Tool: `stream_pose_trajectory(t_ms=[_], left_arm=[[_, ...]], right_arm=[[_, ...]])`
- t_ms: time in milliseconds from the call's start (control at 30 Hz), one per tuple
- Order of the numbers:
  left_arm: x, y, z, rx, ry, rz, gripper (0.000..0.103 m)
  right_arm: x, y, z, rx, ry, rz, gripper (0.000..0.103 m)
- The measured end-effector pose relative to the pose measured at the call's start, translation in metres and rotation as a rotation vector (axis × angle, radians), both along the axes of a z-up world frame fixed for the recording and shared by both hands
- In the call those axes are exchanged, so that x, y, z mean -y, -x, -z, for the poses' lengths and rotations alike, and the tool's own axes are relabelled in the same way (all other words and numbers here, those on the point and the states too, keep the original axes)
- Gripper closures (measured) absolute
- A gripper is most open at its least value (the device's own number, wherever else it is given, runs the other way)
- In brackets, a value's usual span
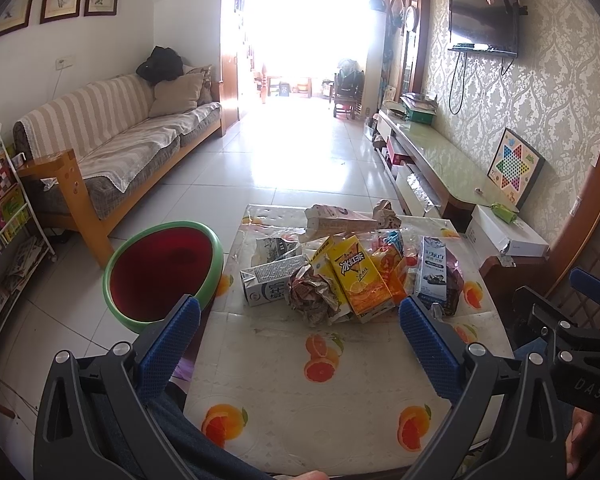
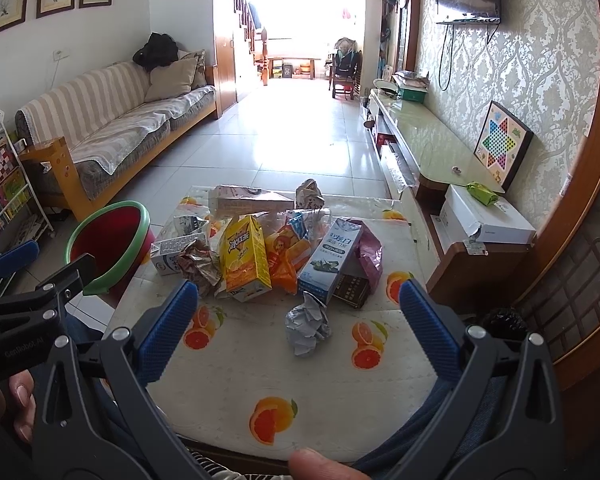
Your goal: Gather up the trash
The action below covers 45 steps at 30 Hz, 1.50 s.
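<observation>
**On the surface: a light, crushable pile, both claws empty**

From the left wrist view, your left claw (image 1: 298, 320) stands wide and holds nothing, hanging above the near part of the surface (image 1: 300, 412). The trash sits past its fingertips, heaped mid-surface: a yellow carton (image 1: 358, 276) leaning at the front, a foil wad (image 1: 312, 294) touching its left side, a white carton (image 1: 266, 286) lying flat beside that, and a blue box (image 1: 432, 270) upright to the right. The bin (image 1: 162, 272) stands on the floor just beside the surface's left edge. The cartons look empty, so judge them light and stiff only along their edges; take the yellow carton across its narrow sides, or the faces will likely buckle.

From the right wrist view, your right claw (image 2: 298, 312) is likewise spread wide and empty. A paper ball (image 2: 308, 328) lies apart from the pile, nearest you, between the fingers' line. It should be feather-light and springy; pinch through its middle, firmly, since a loose grip may let it pop out. The orange wrapper (image 2: 286, 256) looks slick and floppy, so pinch a bunched fold.
</observation>
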<state>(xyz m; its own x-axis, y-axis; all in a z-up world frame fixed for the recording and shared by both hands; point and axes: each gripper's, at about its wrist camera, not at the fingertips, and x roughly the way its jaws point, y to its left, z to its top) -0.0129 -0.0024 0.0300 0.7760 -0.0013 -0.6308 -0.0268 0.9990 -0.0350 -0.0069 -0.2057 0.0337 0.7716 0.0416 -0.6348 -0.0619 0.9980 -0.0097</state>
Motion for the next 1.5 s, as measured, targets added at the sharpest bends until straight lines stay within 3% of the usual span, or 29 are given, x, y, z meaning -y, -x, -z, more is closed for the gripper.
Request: stream_pose_trajectory(t_ms=[800,1200,1500], left_arm=[[0.001,-0.005,0.001,-0.010,-0.001,0.002,0.007],[0.005,-0.019,0.029,-0.071,0.004,0.024,0.007],[-0.003,-0.049,0.067,-0.168,0.093,0.071,0.007]], right_arm=[[0.003,0.000,0.003,-0.014,-0.004,-0.001,0.003],[0.008,-0.015,0.030,-0.089,-0.025,-0.005,0.003],[0.013,-0.033,0.065,-0.167,-0.030,-0.030,0.003]])
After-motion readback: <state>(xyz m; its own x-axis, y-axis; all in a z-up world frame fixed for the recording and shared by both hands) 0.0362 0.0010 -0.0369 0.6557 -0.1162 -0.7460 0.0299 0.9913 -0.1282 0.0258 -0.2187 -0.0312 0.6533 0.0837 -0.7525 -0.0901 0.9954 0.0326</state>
